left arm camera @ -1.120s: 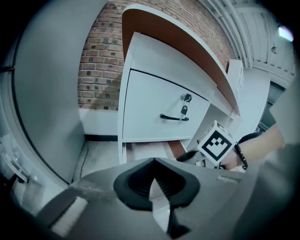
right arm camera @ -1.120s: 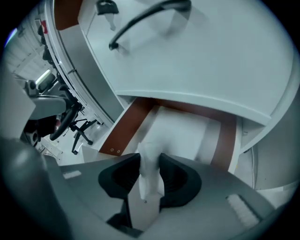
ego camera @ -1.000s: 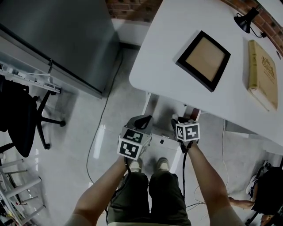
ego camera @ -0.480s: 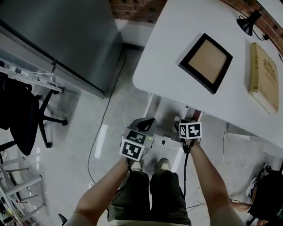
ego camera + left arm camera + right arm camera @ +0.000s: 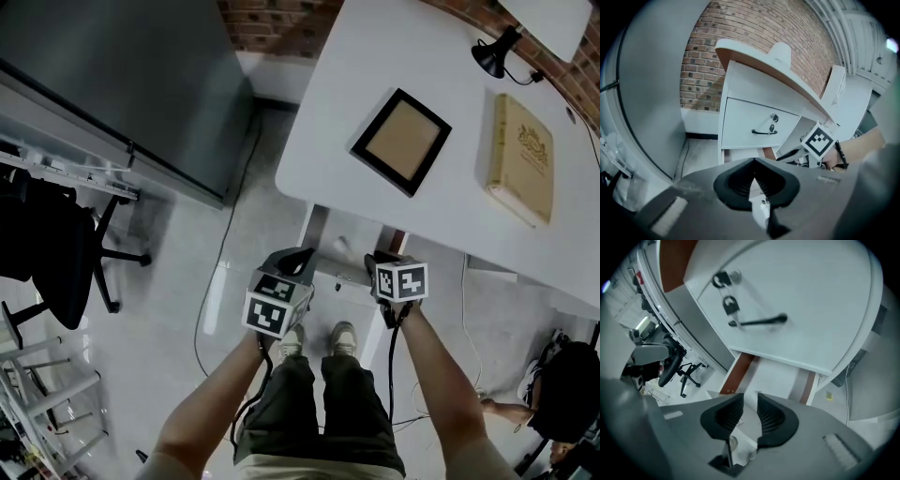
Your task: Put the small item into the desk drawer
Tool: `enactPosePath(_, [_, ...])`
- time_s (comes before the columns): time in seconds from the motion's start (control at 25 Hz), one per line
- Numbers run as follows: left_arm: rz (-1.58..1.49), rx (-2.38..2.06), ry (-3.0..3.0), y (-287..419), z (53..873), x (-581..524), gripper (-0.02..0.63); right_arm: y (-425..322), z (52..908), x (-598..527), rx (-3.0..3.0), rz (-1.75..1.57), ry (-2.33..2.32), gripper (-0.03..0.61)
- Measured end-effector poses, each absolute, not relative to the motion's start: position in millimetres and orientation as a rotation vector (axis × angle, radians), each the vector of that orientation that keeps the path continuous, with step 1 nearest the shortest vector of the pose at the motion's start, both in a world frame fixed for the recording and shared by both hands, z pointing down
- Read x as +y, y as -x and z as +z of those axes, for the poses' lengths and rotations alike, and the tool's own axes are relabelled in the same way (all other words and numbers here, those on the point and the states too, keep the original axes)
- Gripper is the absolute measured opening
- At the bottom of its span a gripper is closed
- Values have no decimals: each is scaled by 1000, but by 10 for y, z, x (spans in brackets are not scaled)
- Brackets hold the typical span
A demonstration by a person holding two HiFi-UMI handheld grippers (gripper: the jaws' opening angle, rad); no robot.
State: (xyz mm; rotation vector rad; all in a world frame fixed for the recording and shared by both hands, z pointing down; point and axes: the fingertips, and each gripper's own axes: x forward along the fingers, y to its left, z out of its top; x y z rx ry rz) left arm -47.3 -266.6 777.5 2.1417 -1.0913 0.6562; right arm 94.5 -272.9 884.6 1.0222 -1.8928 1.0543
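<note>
The left claw (image 5: 754, 174) is pinched shut. Only a thin white bit shows below its pads. That looks like part of the claw, so I think it holds nothing. The right claw (image 5: 750, 401) has a gap between its jaws and is closing, with nothing in the gap. It points at the drawers under the near edge of the white table (image 5: 375, 84). The top drawer (image 5: 811, 301) is closed, with keys (image 5: 730, 305) next to its handle (image 5: 759, 321). The drawer below (image 5: 771, 376) looks pulled out, and I see nothing in it. I cannot find the small item in any view. It is likely light and easy to drop, so a claw should pinch it gently across its middle.
</note>
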Motion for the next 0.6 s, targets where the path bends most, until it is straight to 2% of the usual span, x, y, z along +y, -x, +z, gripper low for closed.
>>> enactPosePath(0.2, [658,-1105,-2152,509,7221,-2603,3,-898,8025,-2639,-1964,1005,-1016,51])
enactPosePath(0.6, [649,-1123,-2225,557,5961,-2436,3,-708,6114,-2492,-2179,877,-1047,29])
